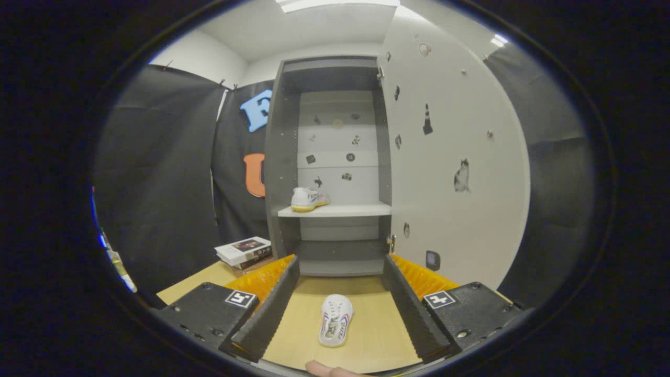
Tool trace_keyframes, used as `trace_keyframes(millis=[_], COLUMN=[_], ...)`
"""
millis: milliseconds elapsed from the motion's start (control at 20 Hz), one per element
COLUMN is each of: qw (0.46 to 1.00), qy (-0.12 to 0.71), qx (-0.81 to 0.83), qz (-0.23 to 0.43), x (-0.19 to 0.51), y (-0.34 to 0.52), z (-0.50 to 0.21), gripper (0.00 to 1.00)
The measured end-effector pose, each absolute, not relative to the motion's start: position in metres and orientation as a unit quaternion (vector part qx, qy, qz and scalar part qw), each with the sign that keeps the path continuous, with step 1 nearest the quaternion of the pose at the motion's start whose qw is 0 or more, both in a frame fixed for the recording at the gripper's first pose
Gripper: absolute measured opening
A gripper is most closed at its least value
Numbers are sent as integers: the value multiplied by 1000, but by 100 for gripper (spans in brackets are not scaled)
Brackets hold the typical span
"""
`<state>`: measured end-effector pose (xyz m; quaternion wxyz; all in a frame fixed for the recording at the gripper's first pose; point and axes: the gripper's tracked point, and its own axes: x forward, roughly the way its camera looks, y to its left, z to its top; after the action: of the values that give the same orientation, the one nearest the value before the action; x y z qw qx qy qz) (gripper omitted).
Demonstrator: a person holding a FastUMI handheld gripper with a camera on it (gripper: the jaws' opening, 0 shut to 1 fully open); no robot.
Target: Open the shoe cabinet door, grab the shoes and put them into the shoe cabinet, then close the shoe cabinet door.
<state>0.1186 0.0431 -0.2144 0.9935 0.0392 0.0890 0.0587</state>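
books [245,252]: partly behind finger | fingertip [325,370]: cut off at edge | door [455,157] stickers: too small to identify

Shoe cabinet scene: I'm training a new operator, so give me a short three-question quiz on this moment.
1. True or false: the shoe cabinet door stands open.
2. Where is the white shoe that lies on the wooden floor? A) on the shelf B) between the open fingers of the gripper C) on the books
3. What sits on the cabinet shelf?

Key: 1 true. 2 B; neither finger touches it. 3 The other white shoe, with a yellowish sole, at the shelf's left end.
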Motion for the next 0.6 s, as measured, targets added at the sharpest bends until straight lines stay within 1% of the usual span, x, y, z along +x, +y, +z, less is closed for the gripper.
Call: trace_keyframes(millis=[250, 400, 600], qw=[989, 987, 980], qy=[118, 131, 174], qx=[61, 34, 32], qz=[68, 81, 89], x=[136, 149, 167], y=[74, 94, 112], z=[-295, -337, -380], gripper=[100, 100, 99])
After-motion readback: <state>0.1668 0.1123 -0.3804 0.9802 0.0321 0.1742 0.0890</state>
